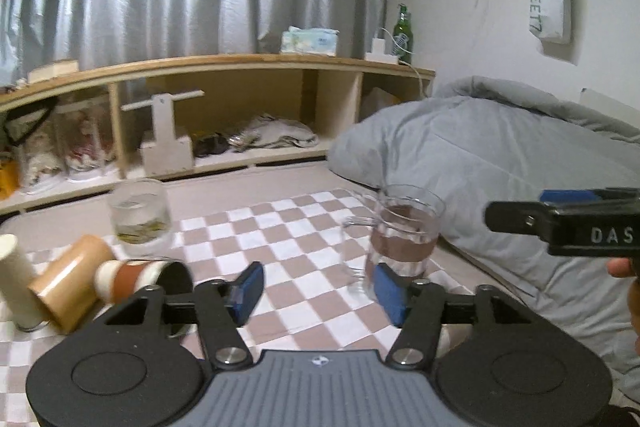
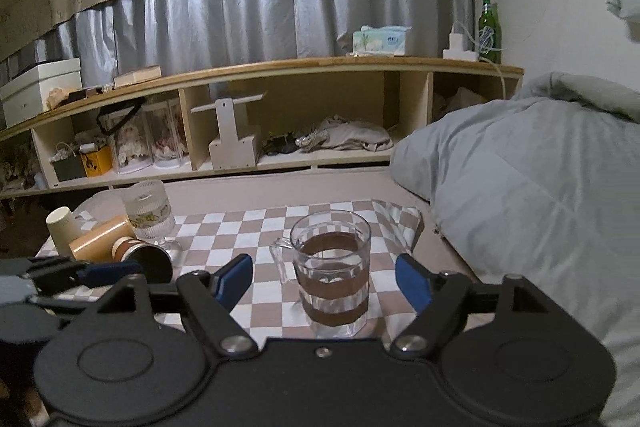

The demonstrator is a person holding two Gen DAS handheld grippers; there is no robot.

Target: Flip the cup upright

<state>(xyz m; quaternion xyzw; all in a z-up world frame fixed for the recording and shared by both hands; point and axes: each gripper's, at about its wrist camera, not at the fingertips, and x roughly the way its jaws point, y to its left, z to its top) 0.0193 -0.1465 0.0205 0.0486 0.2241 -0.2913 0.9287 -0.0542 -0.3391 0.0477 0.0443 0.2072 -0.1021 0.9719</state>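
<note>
A clear glass mug [image 2: 331,269] with brown bands stands upright on the checked cloth [image 2: 256,227], between the open fingers of my right gripper [image 2: 324,285], untouched. It also shows in the left wrist view [image 1: 402,233]. My left gripper [image 1: 316,291] is open and empty over the cloth, left of the mug. A brown-and-white striped cup [image 1: 138,277] lies on its side at the left, next to a tan cup [image 1: 70,279] also on its side. My right gripper shows in the left wrist view [image 1: 560,223] at the right edge.
A stemmed glass [image 2: 150,217] and a cream paper cup [image 2: 62,229] stand at the cloth's left. A grey duvet [image 2: 520,179] rises at the right. A wooden shelf [image 2: 260,67] with boxes, tissues and a green bottle [image 2: 490,27] runs along the back.
</note>
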